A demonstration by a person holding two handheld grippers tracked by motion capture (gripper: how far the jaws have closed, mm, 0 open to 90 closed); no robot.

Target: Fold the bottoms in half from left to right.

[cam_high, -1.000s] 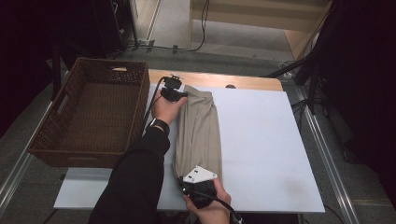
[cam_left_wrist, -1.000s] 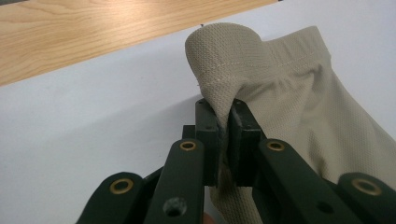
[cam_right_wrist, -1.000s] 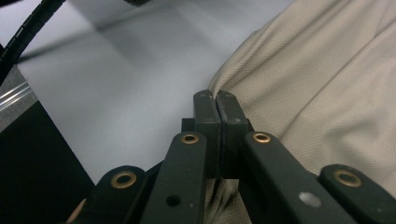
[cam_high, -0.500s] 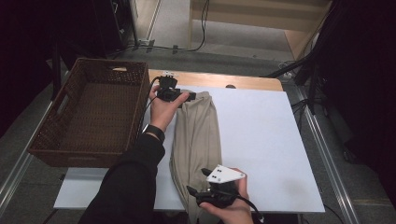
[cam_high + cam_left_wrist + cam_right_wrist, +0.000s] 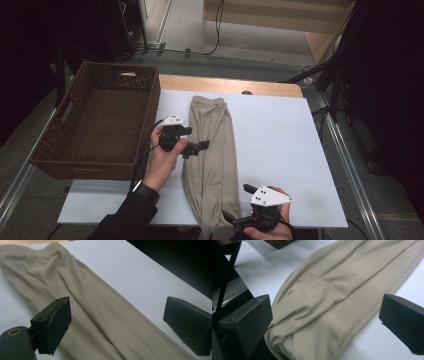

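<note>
The left gripper (image 5: 194, 146) sits left of centre in the high view, its black jaws spread wide after just opening, with nothing pinched between them. They reach rightward over the left edge of the beige trousers (image 5: 212, 160), about midway along the garment. In the left gripper view the two jaws stand far apart at the lower corners of the frame, and the trousers (image 5: 100, 315) run diagonally behind them from upper left to lower right, free of both pads.

The trousers are folded into a long, narrow strip of soft, matte knit cloth with shallow lengthwise creases. The gathered waistband lies at the upper end, toward the top of the high view, and the rounded, bunched end lies at the bottom edge of the white table (image 5: 280, 130). The long axis runs nearly straight up and down the frame.

At the lower right of centre, the right gripper (image 5: 235, 220) is also wide open, its jaws having just parted, and holds nothing. It sits just beside the lower end of the cloth. In the right gripper view the crumpled folds (image 5: 332, 297) lie between the separated jaws, untouched by either.

At the far left stands a dark woven wicker basket (image 5: 55, 150), rectangular.
</note>
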